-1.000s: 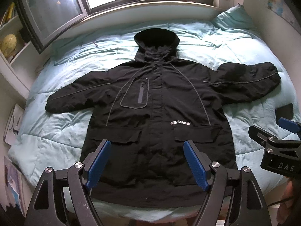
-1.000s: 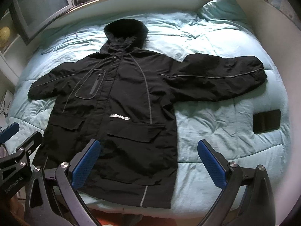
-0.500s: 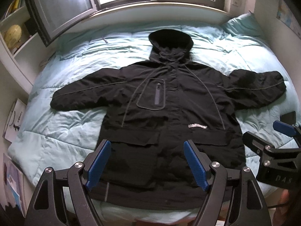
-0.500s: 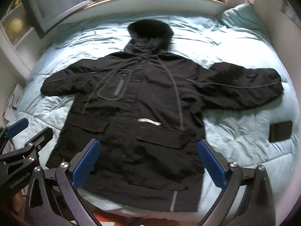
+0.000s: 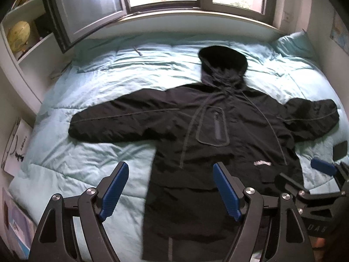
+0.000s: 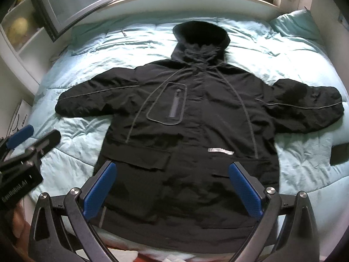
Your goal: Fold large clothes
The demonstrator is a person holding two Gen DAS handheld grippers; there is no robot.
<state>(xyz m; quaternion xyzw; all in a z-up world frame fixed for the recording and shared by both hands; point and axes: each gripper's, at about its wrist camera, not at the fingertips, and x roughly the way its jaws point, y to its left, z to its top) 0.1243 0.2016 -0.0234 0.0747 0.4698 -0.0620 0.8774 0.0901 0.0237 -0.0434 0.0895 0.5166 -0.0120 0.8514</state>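
A large black hooded jacket point(image 5: 218, 135) point(image 6: 196, 120) lies flat, front up, on a light blue quilt, both sleeves spread out sideways and the hood toward the window. My left gripper point(image 5: 171, 191) hangs open above the jacket's lower left edge, holding nothing. My right gripper point(image 6: 172, 188) hangs open above the jacket's hem near the bed's front edge, also with nothing in it. Each gripper shows in the other's view: the right one point(image 5: 305, 179) at the right edge, the left one point(image 6: 32, 137) at the left edge.
The light blue quilt point(image 5: 91, 157) point(image 6: 301, 152) covers the whole bed. A dark phone point(image 5: 340, 150) point(image 6: 339, 154) lies on it under the jacket's right sleeve. A pillow point(image 6: 294, 25) sits at the far right corner. A window runs along the far side; shelves point(image 5: 24, 43) stand left.
Both grippers have swung to the left, so the jacket has slid rightward in each view. The jaws stayed open and the jacket has not moved on the bed.
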